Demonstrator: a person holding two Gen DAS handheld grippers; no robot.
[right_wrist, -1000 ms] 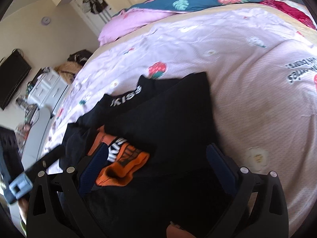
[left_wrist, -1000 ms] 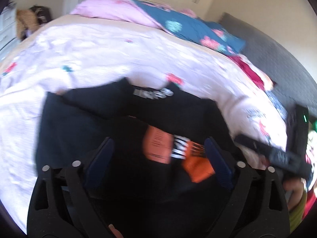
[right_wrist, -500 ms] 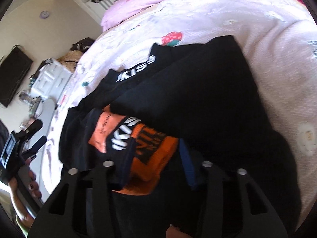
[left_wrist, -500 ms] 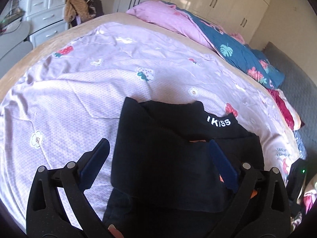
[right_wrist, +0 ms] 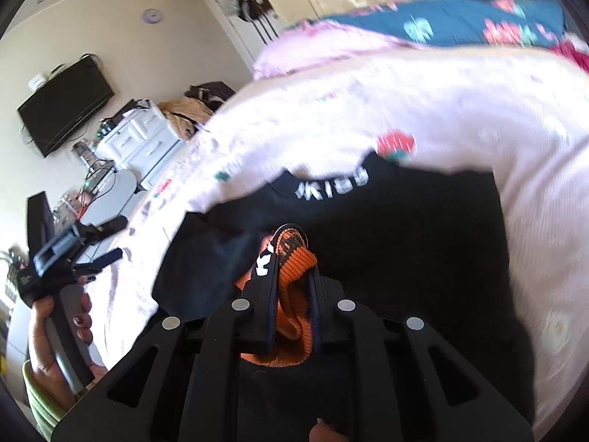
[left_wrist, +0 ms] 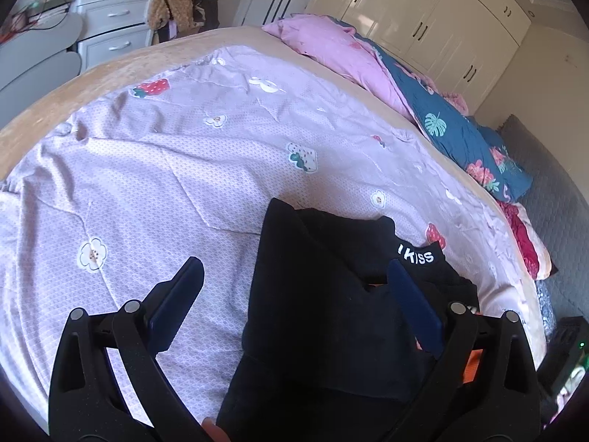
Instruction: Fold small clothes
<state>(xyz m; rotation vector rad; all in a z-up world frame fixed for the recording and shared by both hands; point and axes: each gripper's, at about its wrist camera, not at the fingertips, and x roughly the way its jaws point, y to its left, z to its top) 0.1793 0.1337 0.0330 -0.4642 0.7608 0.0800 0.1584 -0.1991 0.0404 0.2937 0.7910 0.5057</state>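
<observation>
A black top (left_wrist: pixel 324 294) with white "KISS" lettering on its collar lies partly folded on the bed; it also shows in the right wrist view (right_wrist: pixel 423 228). My right gripper (right_wrist: pixel 292 258) is shut on the top's orange ribbed cuff (right_wrist: pixel 294 269) and lifts it a little. My left gripper (left_wrist: pixel 294 287) is open and empty, held above the top's left edge. It shows as a handheld tool in the right wrist view (right_wrist: pixel 70 254), off the bed's left side.
The pale floral bedsheet (left_wrist: pixel 147 184) covers the bed. A pink and blue duvet (left_wrist: pixel 405 88) is bunched at the far end. White drawers (left_wrist: pixel 110 25) and wardrobes (left_wrist: pixel 423 18) stand beyond. A wall TV (right_wrist: pixel 66 103) hangs at left.
My right gripper closed on the orange cuff and raised it. My left gripper drew back to the left, away from the top, still open.
</observation>
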